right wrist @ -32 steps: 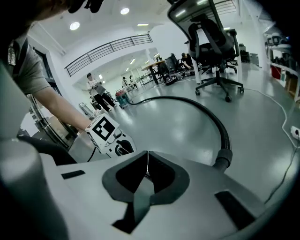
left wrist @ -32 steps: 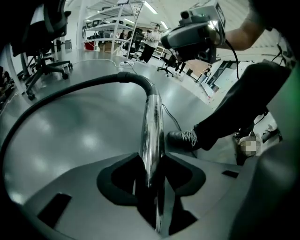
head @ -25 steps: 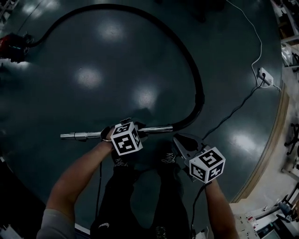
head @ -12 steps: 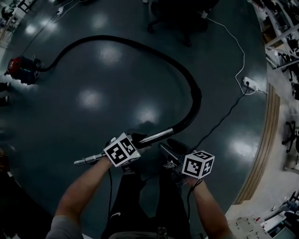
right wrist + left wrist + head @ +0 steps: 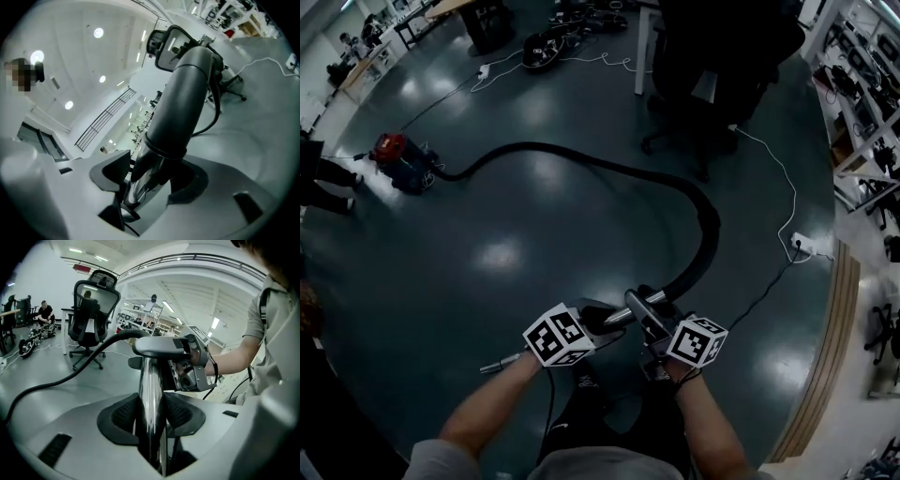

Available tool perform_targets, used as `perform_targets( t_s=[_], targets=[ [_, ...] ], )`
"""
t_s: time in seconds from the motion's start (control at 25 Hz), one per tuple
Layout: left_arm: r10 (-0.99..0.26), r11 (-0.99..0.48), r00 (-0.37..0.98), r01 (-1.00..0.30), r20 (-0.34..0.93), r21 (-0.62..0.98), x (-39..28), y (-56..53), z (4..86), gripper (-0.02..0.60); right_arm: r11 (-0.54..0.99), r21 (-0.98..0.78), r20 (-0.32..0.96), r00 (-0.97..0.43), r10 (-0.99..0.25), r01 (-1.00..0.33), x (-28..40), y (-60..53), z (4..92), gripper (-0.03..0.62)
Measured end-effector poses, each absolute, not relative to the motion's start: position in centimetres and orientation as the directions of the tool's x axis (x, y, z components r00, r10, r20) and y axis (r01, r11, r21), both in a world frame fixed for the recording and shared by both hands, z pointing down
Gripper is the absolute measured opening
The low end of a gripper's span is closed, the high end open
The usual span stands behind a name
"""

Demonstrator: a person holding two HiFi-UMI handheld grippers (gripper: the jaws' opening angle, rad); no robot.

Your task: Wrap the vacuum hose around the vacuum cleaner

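Trailing across the floor (image 5: 487, 291), the vacuum hose (image 5: 709, 234) curves from the red vacuum cleaner (image 5: 401, 159), well away, up to me. My left gripper (image 5: 150, 416) is clamped on its chrome tube (image 5: 150, 390). My right gripper (image 5: 150, 180), jaws just opening wide, straddles the grey cuff (image 5: 183, 98) without pressing it.

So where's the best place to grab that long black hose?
Probably grab the stiff grey cuff where the hose meets the shiny metal tube, coming from the side, across it: it's round, rigid and raised; the rest lies floppy on the floor.
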State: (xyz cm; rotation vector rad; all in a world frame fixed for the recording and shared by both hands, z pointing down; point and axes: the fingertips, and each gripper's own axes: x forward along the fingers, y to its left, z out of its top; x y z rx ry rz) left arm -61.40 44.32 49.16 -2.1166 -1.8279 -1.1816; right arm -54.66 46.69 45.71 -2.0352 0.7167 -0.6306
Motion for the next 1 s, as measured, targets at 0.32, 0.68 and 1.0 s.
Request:
perform_targets(
  t_s=[0.32,0.68,1.0],
  targets=[
    [0.826,-0.371,0.148,0.869,0.544,0.327,-63.5,35.4,40.5,0.176,-0.512,-0.770,0.108,0.713,-0.693,-0.381,-56.1,36.9,35.7,0.188],
    [0.761,-0.472,0.341,0.875,0.552,0.111,-63.5,29.3,36.2,0.189,-0.584,-0.600,0.048,0.704,-0.709,-0.547,-55.7,28.3,27.9,0.158],
    [0.718,-0.548,0.409,0.831,0.563,0.096,-62.6,25.3,35.0,0.252,-0.607,-0.530,0.038,0.698,-0.715,-0.592,-51.6,25.8,27.0,0.156]
  ],
)
